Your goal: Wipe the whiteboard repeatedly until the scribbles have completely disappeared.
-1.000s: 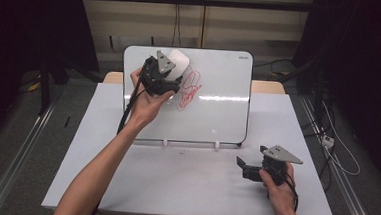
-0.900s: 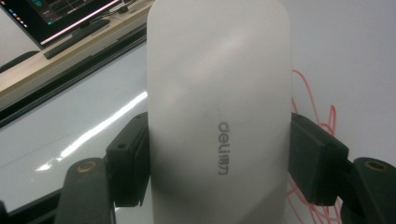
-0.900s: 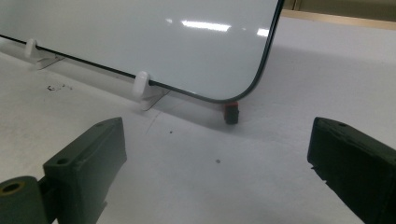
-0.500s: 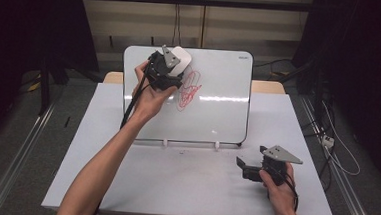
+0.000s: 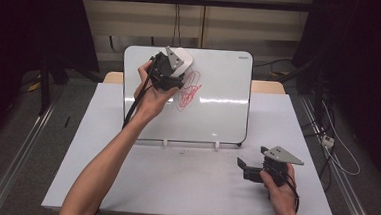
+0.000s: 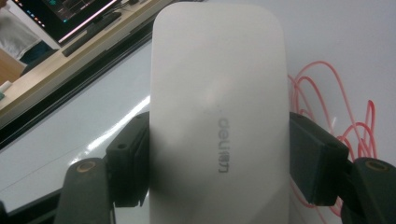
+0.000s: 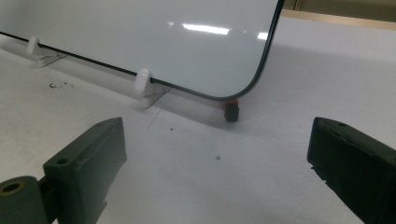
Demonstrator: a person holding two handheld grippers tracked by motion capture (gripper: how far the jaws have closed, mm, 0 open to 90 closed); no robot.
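At the far left of the whiteboard (image 5: 213, 114), we are holding the left gripper (image 5: 173, 69) up against its upper corner, the jaws clamping a white eraser (image 6: 217, 116) by its two long sides (the maker's mark is reading along its back in the left gripper view). The eraser (image 5: 184, 58) is sitting near the board's top edge, just above and to the left of the red scribble (image 5: 188, 90), and we cannot tell whether its felt is pressing on the surface or riding just off it. Moving right, the scribble (image 6: 336, 121) is looping beside the right jaw, seemingly whole: tangled red lines are running down the board's middle left, with the rest of the white surface showing bare under a strip of glare. We are judging the wiping to be at its start or barely begun, since most of the ink, perhaps all of it, is waiting to be cleared. Along the bottom edge the board is standing on small white clips on the grey table (image 5: 123, 183). At the far right, the right gripper (image 5: 255, 164) is resting low on the table, near the board's lower right corner, its jaws spread wide and holding nothing, with a small red piece (image 7: 230, 111) lying under that corner ahead of them.
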